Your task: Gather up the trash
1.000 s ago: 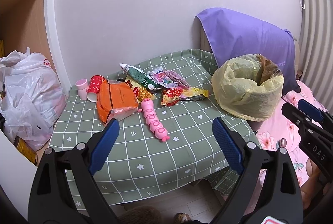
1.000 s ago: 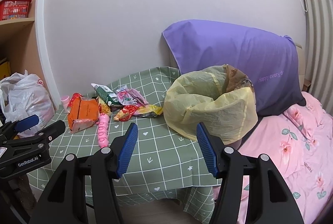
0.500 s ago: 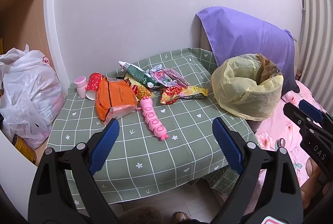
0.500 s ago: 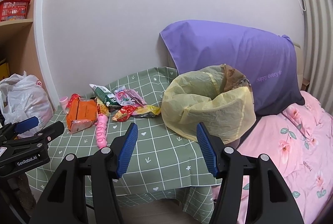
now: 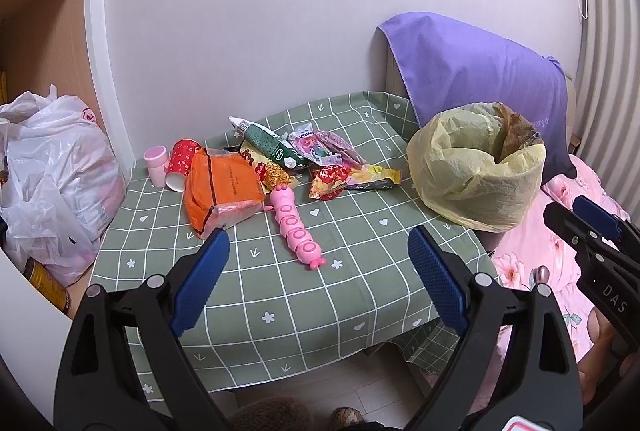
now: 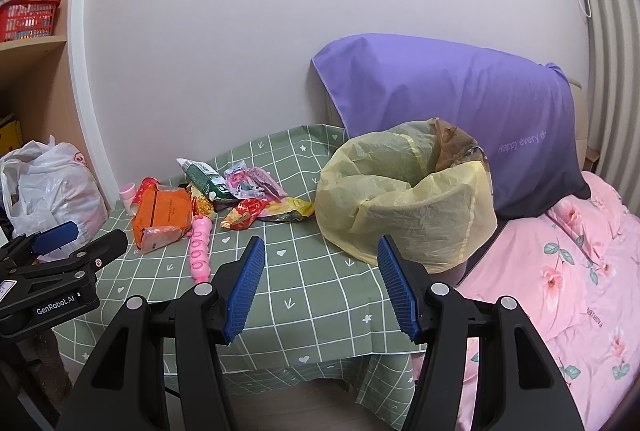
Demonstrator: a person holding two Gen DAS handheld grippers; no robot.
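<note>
Trash lies heaped at the back of a green checked table (image 5: 328,295): an orange packet (image 5: 224,187), a pink caterpillar toy (image 5: 294,225), a green wrapper (image 5: 270,147), a red-and-yellow snack bag (image 5: 344,179), a red paper cup (image 5: 182,163) and a small pink cup (image 5: 155,159). An open yellow trash bag (image 5: 478,167) (image 6: 404,195) stands on the table's right end. My left gripper (image 5: 318,279) hovers open over the table's near edge, nothing between its fingers. My right gripper (image 6: 320,289) is open too, in front of the yellow bag, holding nothing.
A full white plastic bag (image 5: 52,175) sits left of the table beside wooden shelves (image 6: 28,43). A purple pillow (image 6: 452,111) leans behind the yellow bag. A pink flowered bed (image 6: 568,271) lies to the right. Wood floor shows below the table.
Both grippers have drifted slightly closer to the table; the heap and the yellow bag sit a little lower and larger in view. Nothing was picked up.
</note>
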